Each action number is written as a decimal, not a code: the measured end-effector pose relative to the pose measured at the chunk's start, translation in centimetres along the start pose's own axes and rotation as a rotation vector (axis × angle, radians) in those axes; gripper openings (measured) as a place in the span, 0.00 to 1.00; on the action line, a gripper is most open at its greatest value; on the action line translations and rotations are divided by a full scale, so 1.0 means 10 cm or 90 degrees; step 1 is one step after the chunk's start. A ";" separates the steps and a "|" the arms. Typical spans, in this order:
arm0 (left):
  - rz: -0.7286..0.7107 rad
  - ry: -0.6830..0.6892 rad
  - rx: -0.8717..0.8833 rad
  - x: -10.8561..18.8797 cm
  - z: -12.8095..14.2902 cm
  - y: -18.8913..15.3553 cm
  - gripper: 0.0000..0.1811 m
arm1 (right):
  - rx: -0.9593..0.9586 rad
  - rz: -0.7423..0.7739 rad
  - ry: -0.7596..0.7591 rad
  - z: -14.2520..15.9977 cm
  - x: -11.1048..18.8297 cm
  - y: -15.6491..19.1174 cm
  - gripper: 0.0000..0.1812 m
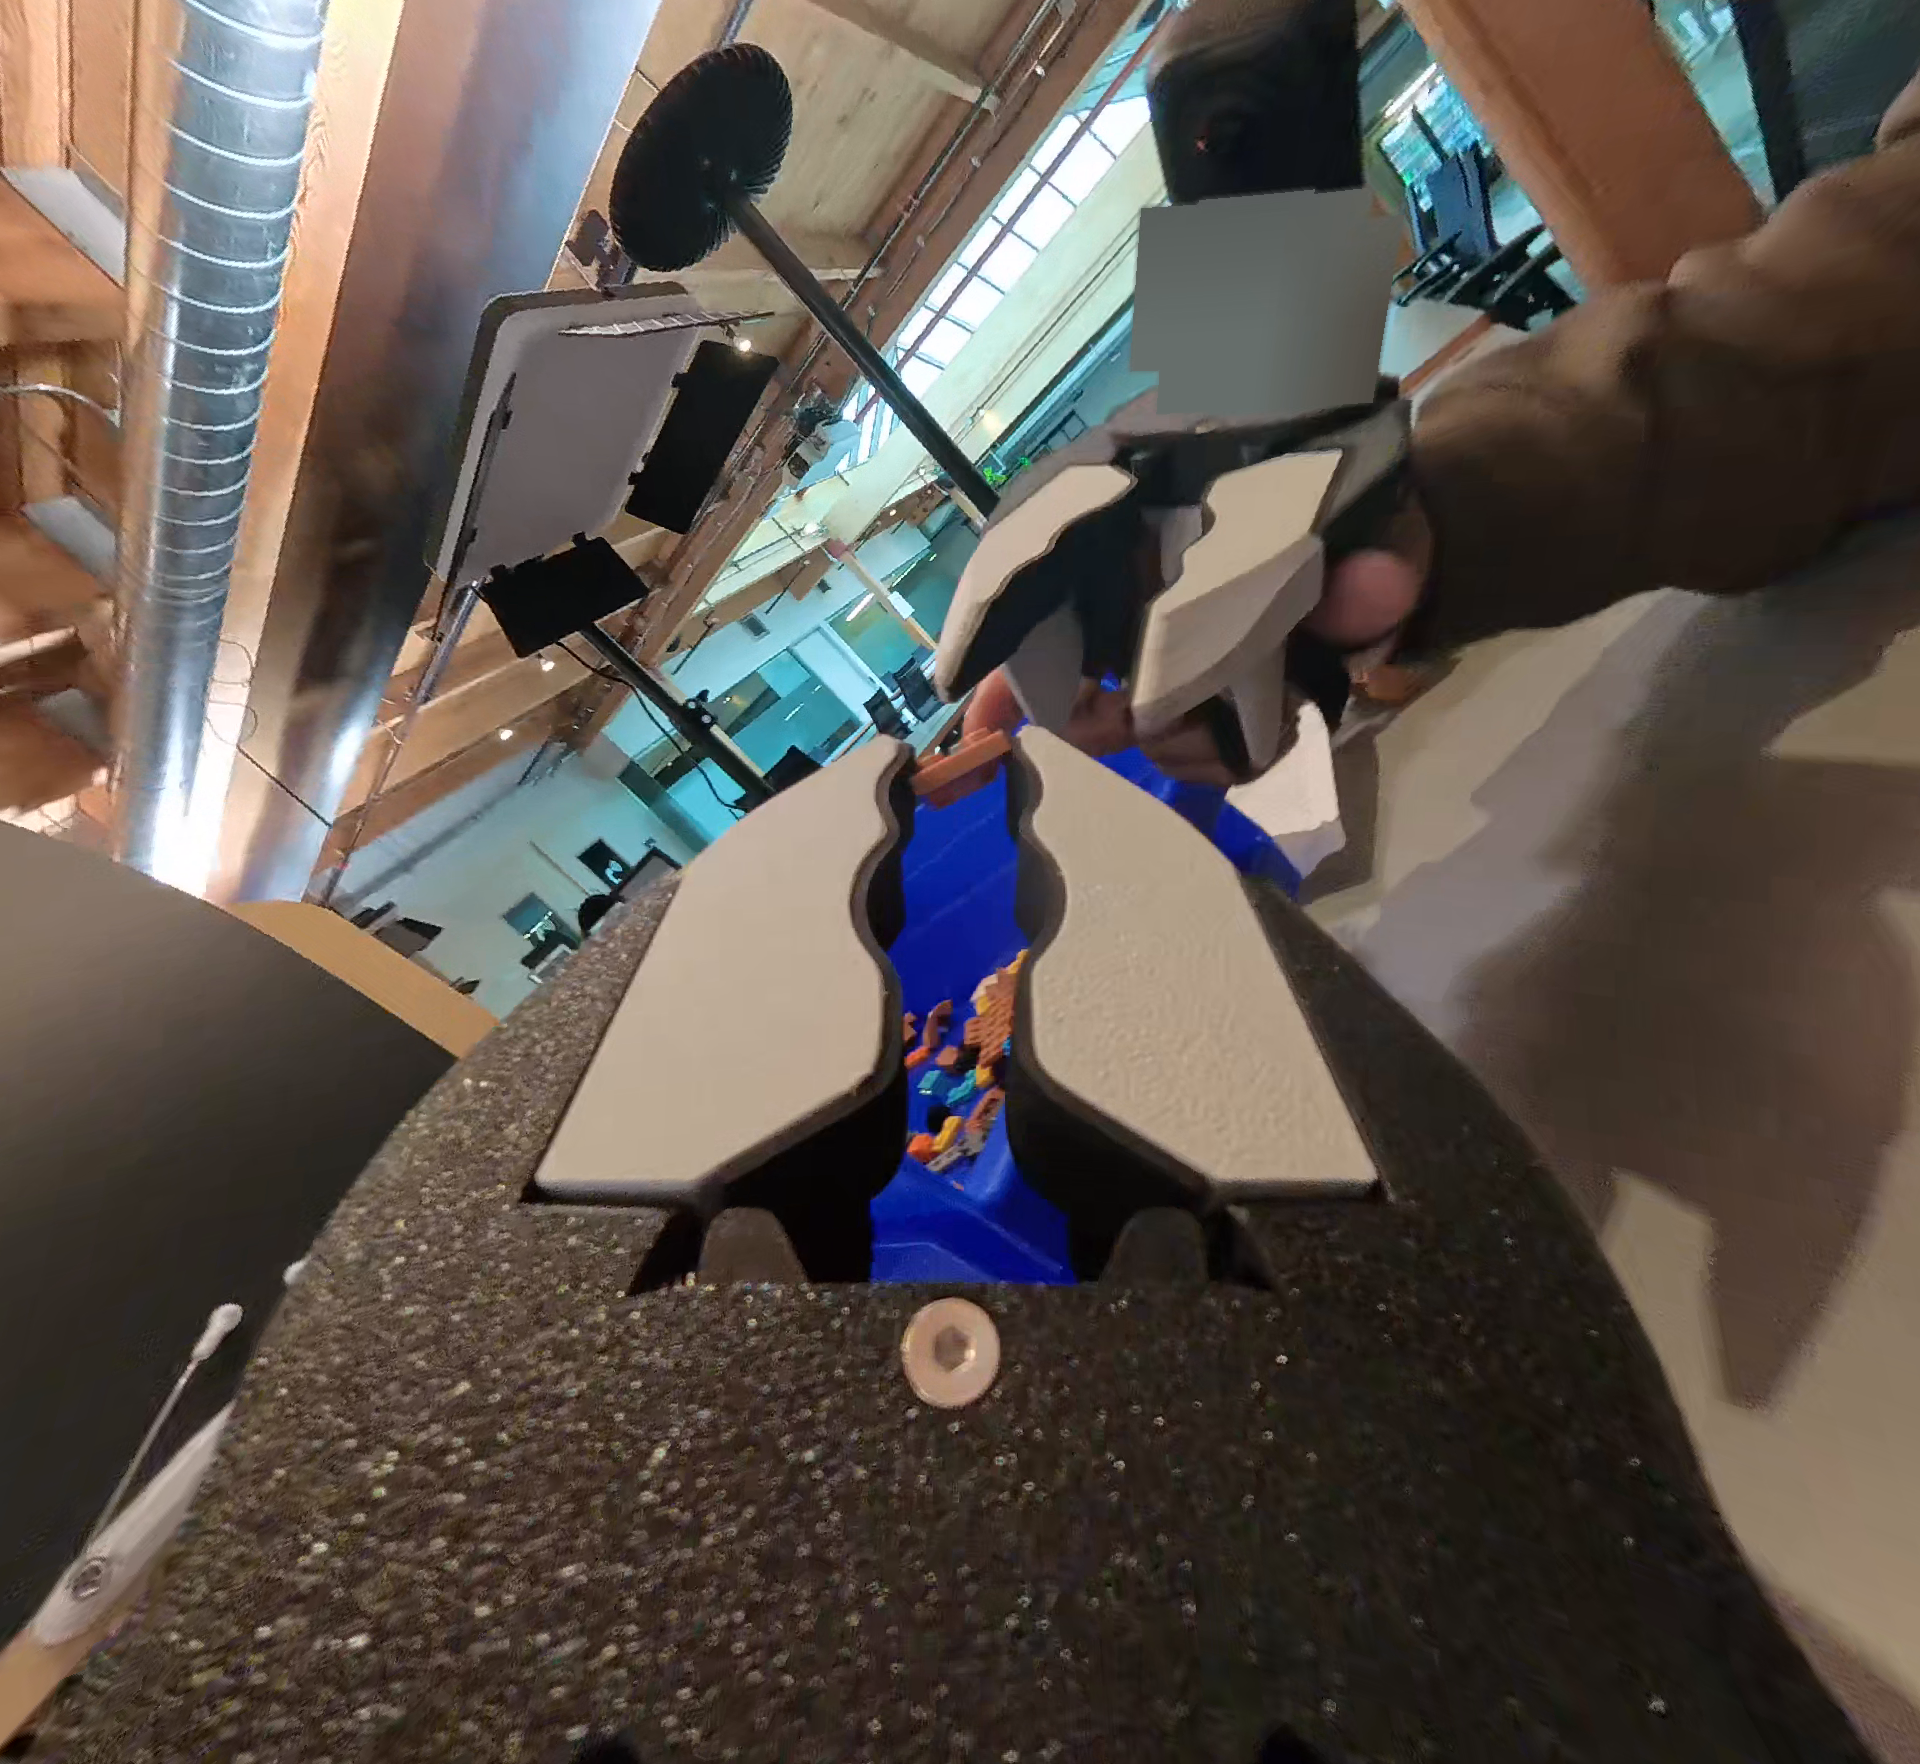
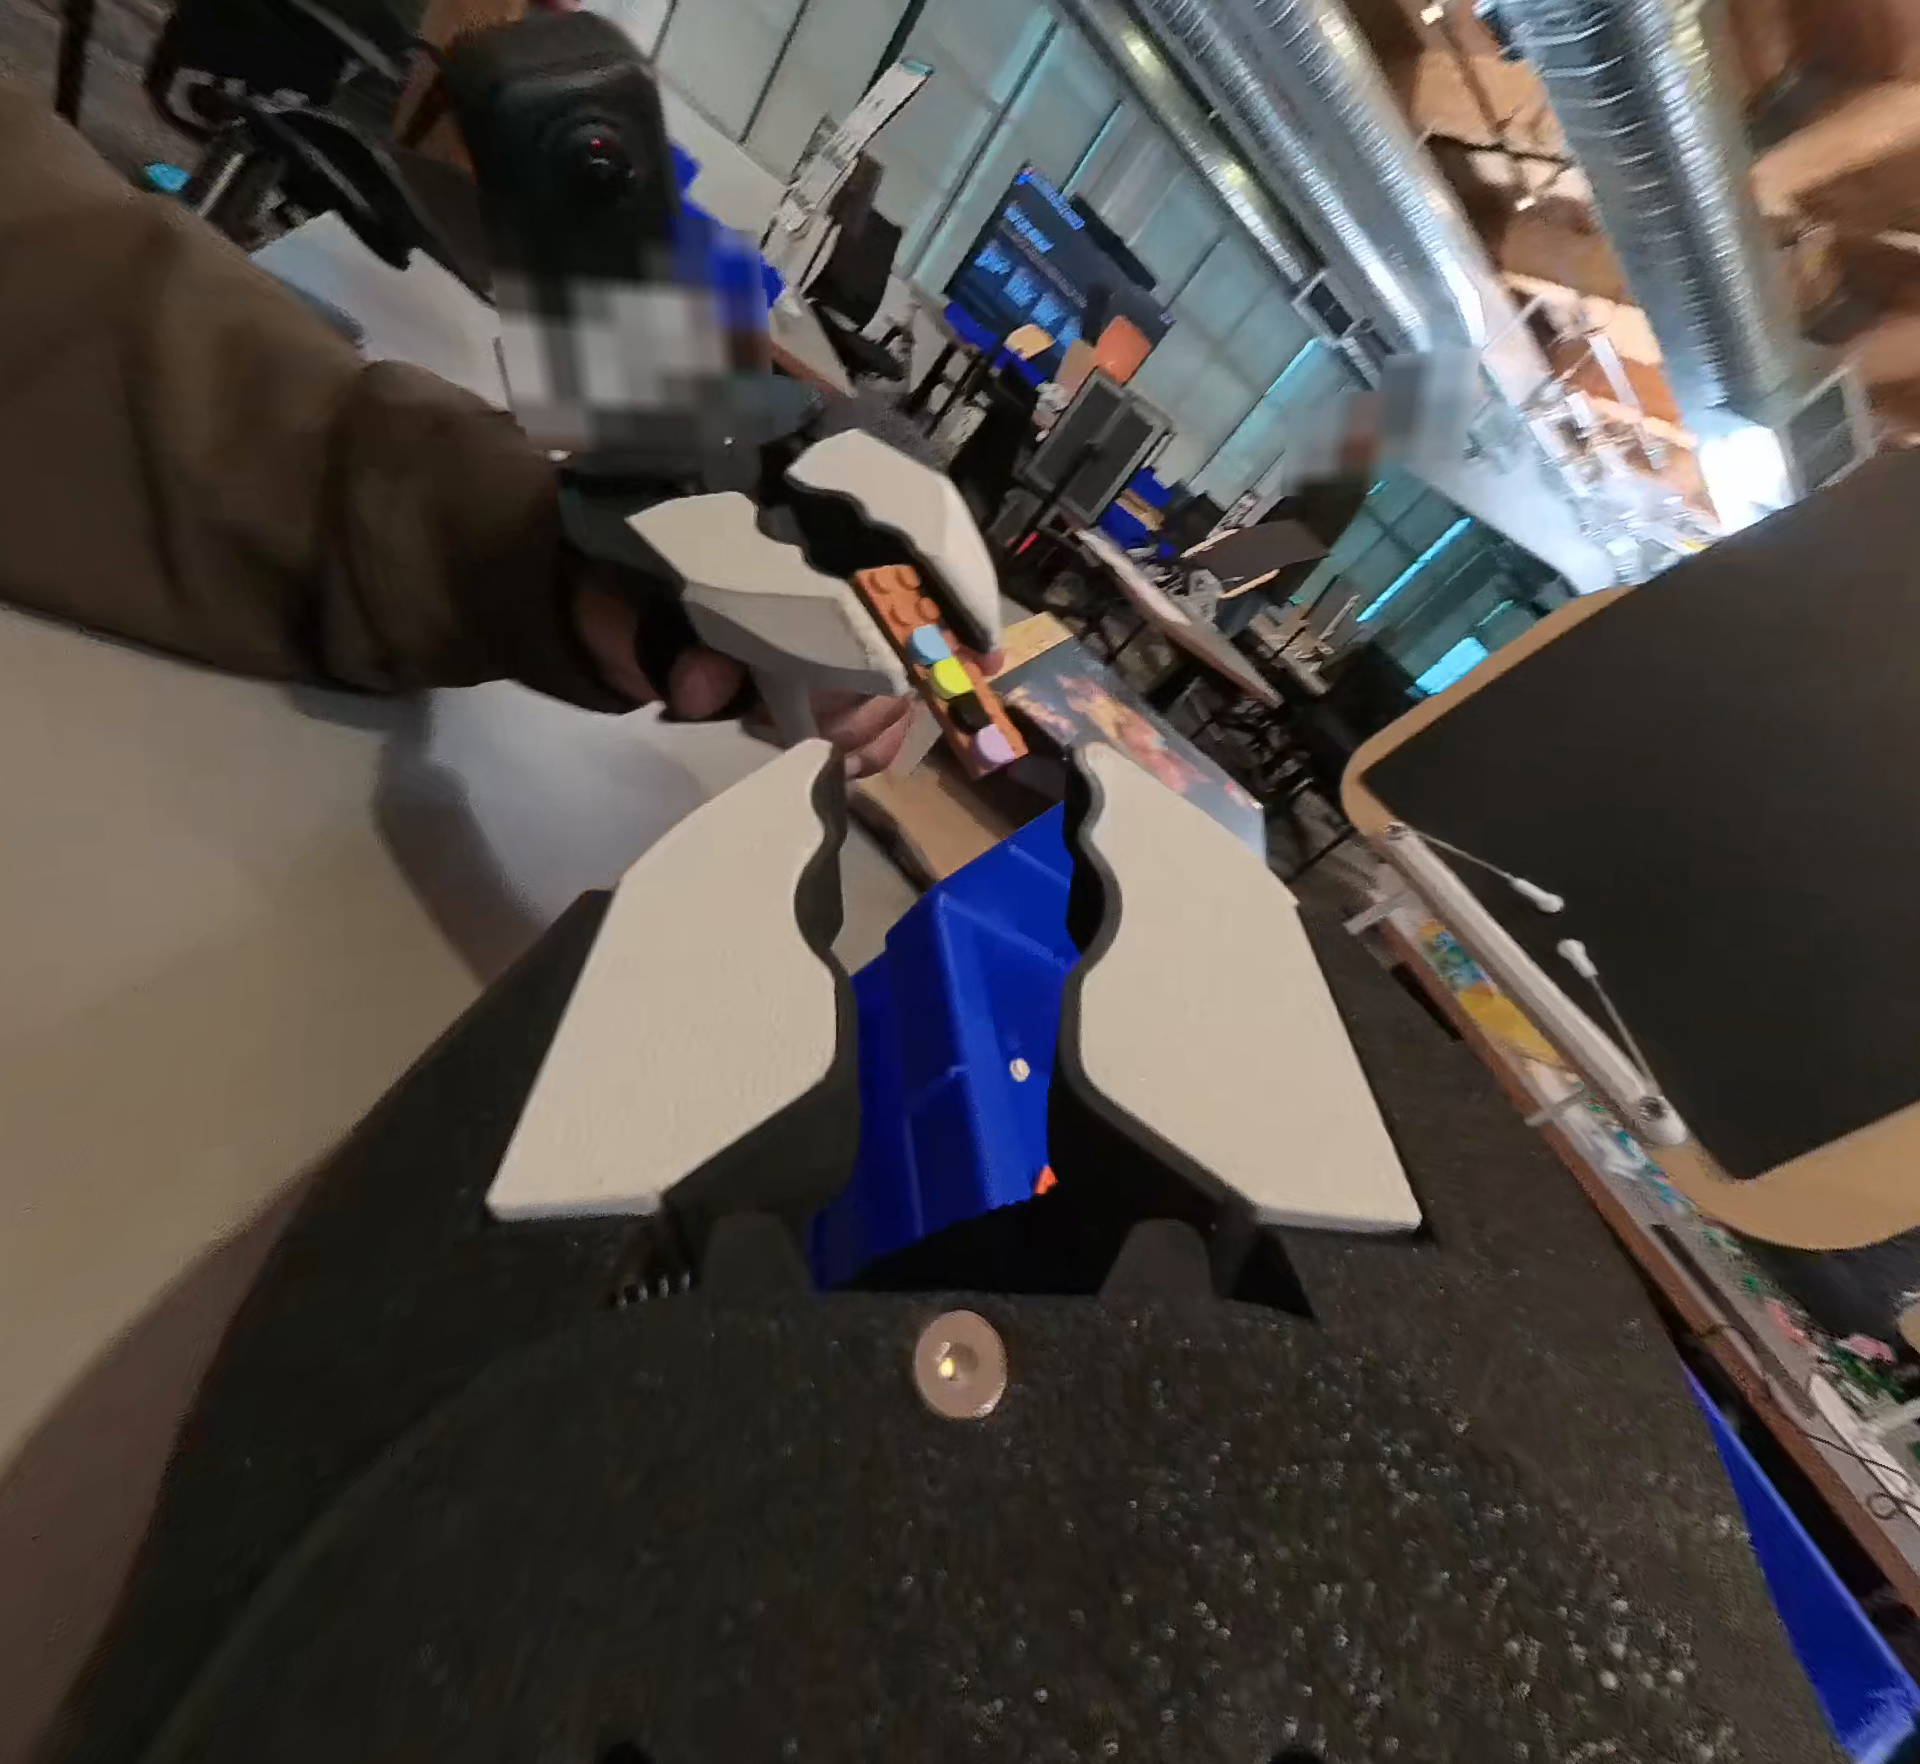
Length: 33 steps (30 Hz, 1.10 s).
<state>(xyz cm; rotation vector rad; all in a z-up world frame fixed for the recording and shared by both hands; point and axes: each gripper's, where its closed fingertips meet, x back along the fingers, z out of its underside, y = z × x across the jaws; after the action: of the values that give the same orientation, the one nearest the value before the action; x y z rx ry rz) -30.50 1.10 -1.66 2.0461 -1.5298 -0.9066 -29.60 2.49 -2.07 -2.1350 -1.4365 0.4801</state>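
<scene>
The left gripper has its jaws clamped on an orange studded plate, which sits at the very tips in the left wrist view. In the right wrist view the same gripper appears farther off, held by a hand in a brown sleeve; there the plate runs along between the jaws and sticks out past them, tilted, with small blue, yellow, black and pink pieces stuck in a row on its studs.

The right gripper has its jaws apart with nothing between them. Its tips are near the free end of the plate; whether they touch it cannot be told. In the left wrist view this gripper hangs just above and to the right of the left gripper's tips, jaws parted, with a sleeved hand behind it.

Below both grippers is a blue bin, seen between the left jaws, with a heap of small mixed-colour bricks lying in it. In the right view a wall of the bin shows between the jaws. The bin stands on a pale surface. A dark board with a tan edge stands off to the right there.
</scene>
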 end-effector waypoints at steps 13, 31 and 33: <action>-0.075 0.058 0.134 -0.02 0.45 0.44 0.09 | -0.013 0.097 0.366 0.77 -0.04 -0.48 0.16; -0.176 0.098 0.132 0.20 0.70 0.54 0.09 | 0.113 0.228 0.654 1.22 0.14 -0.87 0.02; -0.171 0.089 0.150 0.23 0.72 0.51 0.09 | 0.058 0.107 0.721 1.43 0.09 -0.68 0.02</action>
<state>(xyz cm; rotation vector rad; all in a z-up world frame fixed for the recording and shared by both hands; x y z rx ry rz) -38.71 -2.30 -3.74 2.4723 -1.3623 -0.6827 -42.22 8.55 -9.47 -1.8872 -0.5651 -0.5511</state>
